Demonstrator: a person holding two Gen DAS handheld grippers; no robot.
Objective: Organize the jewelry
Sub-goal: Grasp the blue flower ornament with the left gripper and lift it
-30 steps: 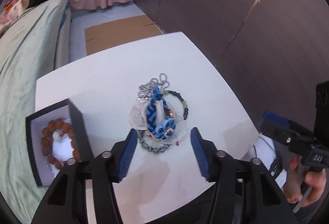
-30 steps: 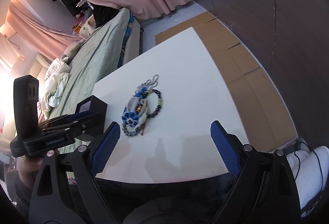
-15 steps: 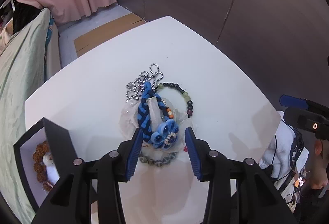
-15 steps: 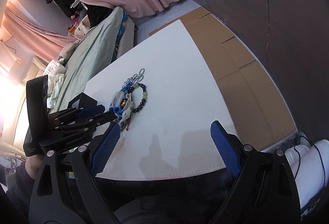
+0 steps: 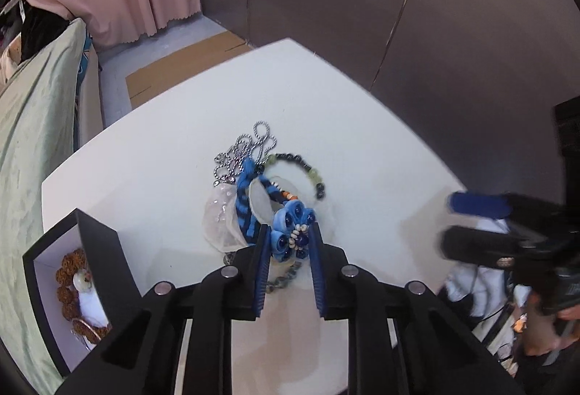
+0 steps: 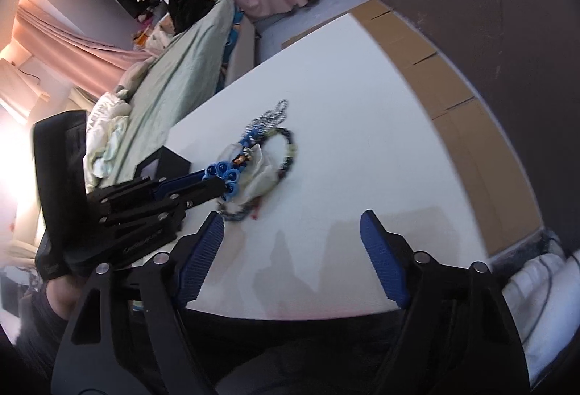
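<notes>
A pile of jewelry lies mid-table: a blue braided bracelet [image 5: 243, 199] with a blue flower cluster, a silver ball chain [image 5: 246, 148], a dark bead bracelet [image 5: 301, 163] and a clear plastic bag [image 5: 221, 217]. My left gripper [image 5: 290, 228] is closing on the flower cluster, and both pads touch it. The right wrist view shows the same grip, with the left gripper [image 6: 219, 179] holding the blue flowers [image 6: 221, 172]. Nearer the table's front edge, my right gripper [image 6: 291, 217] is narrowing with only bare table between its fingers.
A black open box [image 5: 105, 250] at the table's left holds a brown bead bracelet [image 5: 69, 271]. A grey bead bracelet [image 5: 286, 277] lies under the left gripper. A green-covered bed [image 6: 174, 68] stands beyond the white table [image 6: 362, 141]. Cardboard sheets [image 6: 453, 105] lie on the floor.
My left gripper came down onto the pile and its jaws narrowed around the blue flower cluster. My right gripper's jaws narrowed a little and it sank slightly toward the table.
</notes>
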